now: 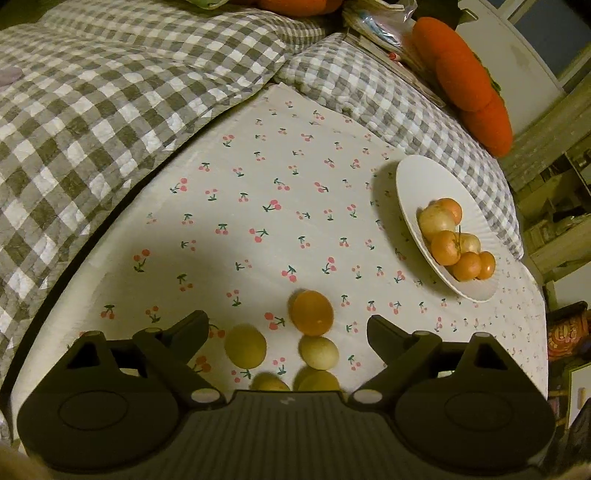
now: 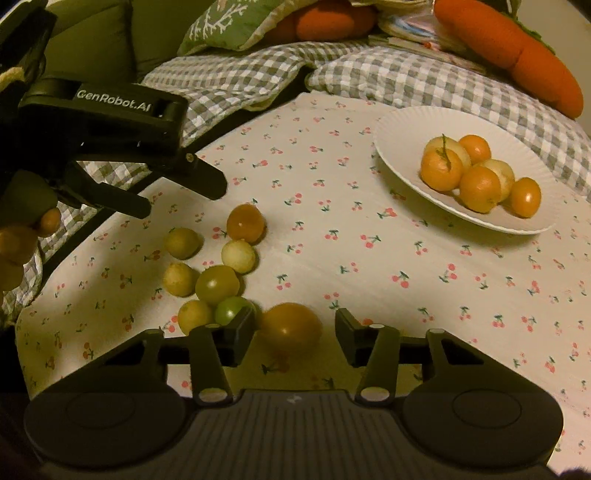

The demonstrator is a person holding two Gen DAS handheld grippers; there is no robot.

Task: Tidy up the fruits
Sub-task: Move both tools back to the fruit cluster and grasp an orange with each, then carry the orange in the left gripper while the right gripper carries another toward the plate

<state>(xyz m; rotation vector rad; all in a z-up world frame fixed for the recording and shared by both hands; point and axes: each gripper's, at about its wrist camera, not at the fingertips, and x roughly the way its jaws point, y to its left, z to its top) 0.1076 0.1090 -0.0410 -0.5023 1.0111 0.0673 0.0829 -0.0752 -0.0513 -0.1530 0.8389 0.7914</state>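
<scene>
A white plate [image 2: 399, 133] with several orange and pale fruits stands at the right; it also shows in the left wrist view [image 1: 410, 184]. Several loose small fruits lie on the cherry-print cloth [image 2: 369, 258]: an orange one [image 2: 245, 222], a pale one [image 2: 238, 256], a green one [image 2: 231, 309]. My right gripper [image 2: 295, 334] is open, with a large orange fruit [image 2: 291, 329] between its fingers. My left gripper [image 1: 286, 332] is open above an orange fruit [image 1: 311, 312] and pale ones [image 1: 245, 346]. The left gripper also shows in the right wrist view [image 2: 181, 192].
Grey checked pillows [image 1: 92, 103] lie behind the cloth. An orange carrot-shaped cushion [image 2: 517, 48] lies at the back right, a green cushion [image 2: 229, 22] at the back. Shelves [image 1: 554, 192] stand at the far right.
</scene>
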